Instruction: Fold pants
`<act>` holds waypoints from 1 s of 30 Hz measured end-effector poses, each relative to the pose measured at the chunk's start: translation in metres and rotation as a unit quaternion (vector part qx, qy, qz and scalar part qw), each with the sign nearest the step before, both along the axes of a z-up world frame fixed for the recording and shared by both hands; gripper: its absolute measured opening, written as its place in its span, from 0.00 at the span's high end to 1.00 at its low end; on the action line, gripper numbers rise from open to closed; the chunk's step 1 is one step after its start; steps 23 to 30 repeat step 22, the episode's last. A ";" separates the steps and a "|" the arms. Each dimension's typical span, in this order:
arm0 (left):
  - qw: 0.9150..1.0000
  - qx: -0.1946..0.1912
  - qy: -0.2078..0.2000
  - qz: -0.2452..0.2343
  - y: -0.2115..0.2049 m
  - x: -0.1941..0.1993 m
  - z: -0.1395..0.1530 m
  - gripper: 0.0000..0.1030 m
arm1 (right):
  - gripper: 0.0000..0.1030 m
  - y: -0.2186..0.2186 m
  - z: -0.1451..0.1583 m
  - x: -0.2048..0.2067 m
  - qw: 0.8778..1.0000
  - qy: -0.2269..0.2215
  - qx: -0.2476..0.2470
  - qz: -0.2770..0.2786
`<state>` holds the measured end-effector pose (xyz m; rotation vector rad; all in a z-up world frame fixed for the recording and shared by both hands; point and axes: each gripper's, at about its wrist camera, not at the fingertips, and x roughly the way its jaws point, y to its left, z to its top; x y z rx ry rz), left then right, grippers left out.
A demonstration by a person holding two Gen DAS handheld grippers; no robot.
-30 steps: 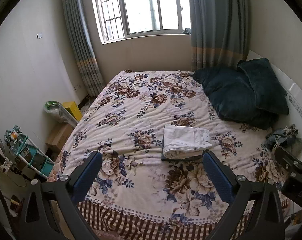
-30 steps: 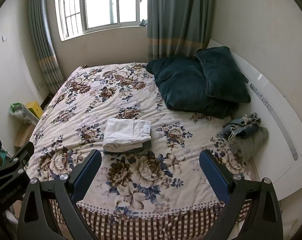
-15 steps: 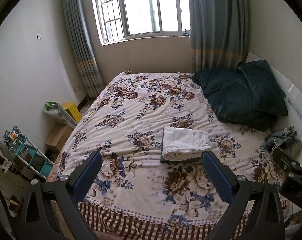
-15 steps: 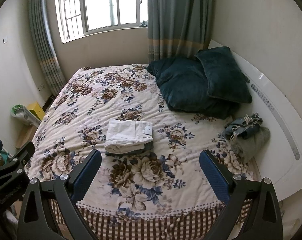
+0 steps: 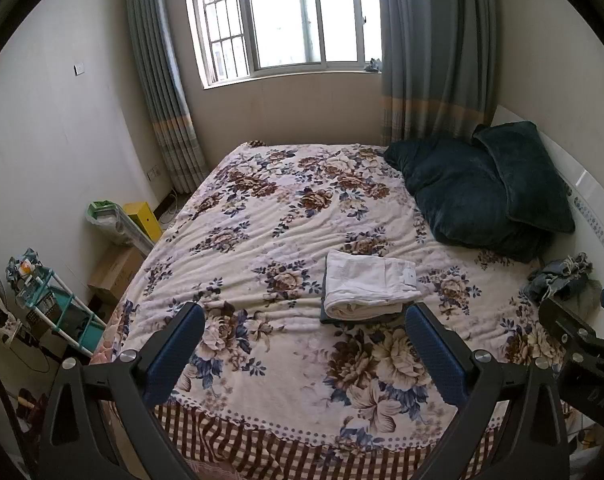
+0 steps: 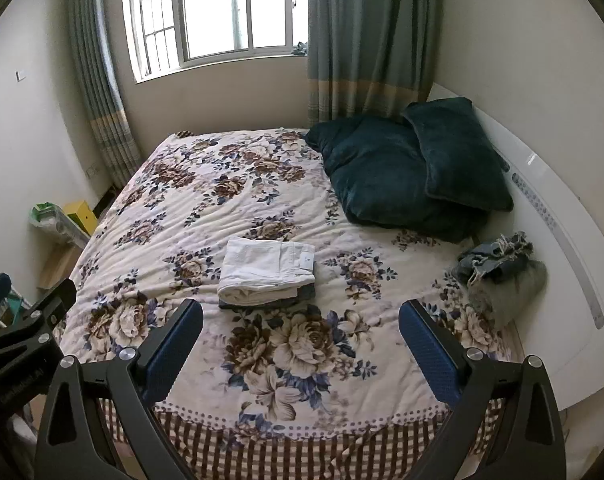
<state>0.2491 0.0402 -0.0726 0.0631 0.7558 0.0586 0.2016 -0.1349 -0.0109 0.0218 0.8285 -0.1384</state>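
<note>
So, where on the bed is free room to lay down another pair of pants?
The bedspread is bare between the folded white pants and the window-side edge, also at the foot edge nearest the tools. Crowded: the dark pillows and the unfolded clothes pile by the headboard.

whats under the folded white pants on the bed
A darker, grey-blue folded garment lies under the white pants, its edge showing along the near and right sides. The rest is covered, so what it is stays unclear.
</note>
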 end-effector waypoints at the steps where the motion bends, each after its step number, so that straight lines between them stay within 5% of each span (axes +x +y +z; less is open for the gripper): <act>1: 1.000 0.000 0.000 0.000 0.000 0.000 0.000 0.00 | 0.03 0.001 0.000 0.000 1.000 0.000 0.000 0.000; 30: 1.000 0.000 -0.010 -0.002 -0.001 -0.003 0.004 0.00 | 0.02 0.000 0.000 -0.002 1.000 -0.003 0.000 -0.003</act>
